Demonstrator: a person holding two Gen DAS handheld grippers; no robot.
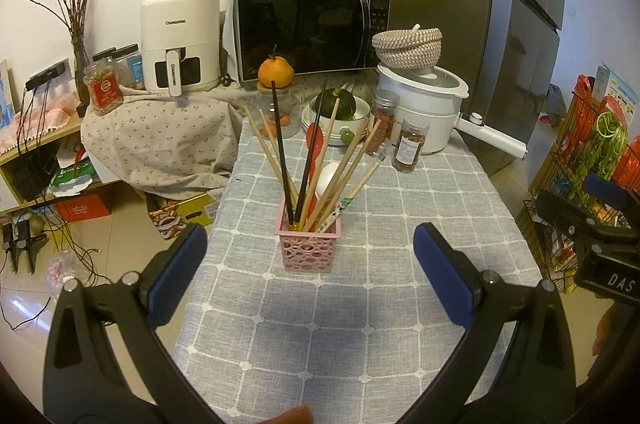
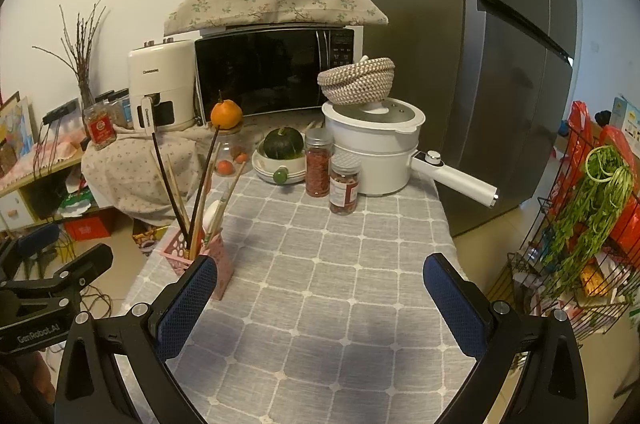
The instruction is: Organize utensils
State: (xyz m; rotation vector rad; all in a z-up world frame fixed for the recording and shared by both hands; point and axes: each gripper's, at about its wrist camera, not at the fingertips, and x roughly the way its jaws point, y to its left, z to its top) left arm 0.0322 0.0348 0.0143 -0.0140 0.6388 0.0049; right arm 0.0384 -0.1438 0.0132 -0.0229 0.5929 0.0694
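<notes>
A pink perforated holder [image 1: 309,249] stands on the grey checked tablecloth [image 1: 360,324]. It holds several wooden chopsticks [image 1: 266,150], two black chopsticks [image 1: 280,144], a white spoon [image 1: 329,178] and a red utensil [image 1: 315,144]. My left gripper [image 1: 310,256] is open and empty, the holder between and just beyond its fingertips. My right gripper [image 2: 320,288] is open and empty above bare cloth; the holder [image 2: 188,256] sits just beyond its left finger [image 2: 188,304]. The right gripper also shows in the left wrist view [image 1: 592,224].
Behind stand two spice jars [image 1: 410,144], a white electric pot [image 1: 424,104] with a woven basket [image 1: 407,46], a bowl with a green squash [image 1: 336,104], a jar topped by an orange [image 1: 275,72], a microwave [image 1: 308,32] and an air fryer [image 1: 180,40]. A wire rack [image 2: 580,224] stands right.
</notes>
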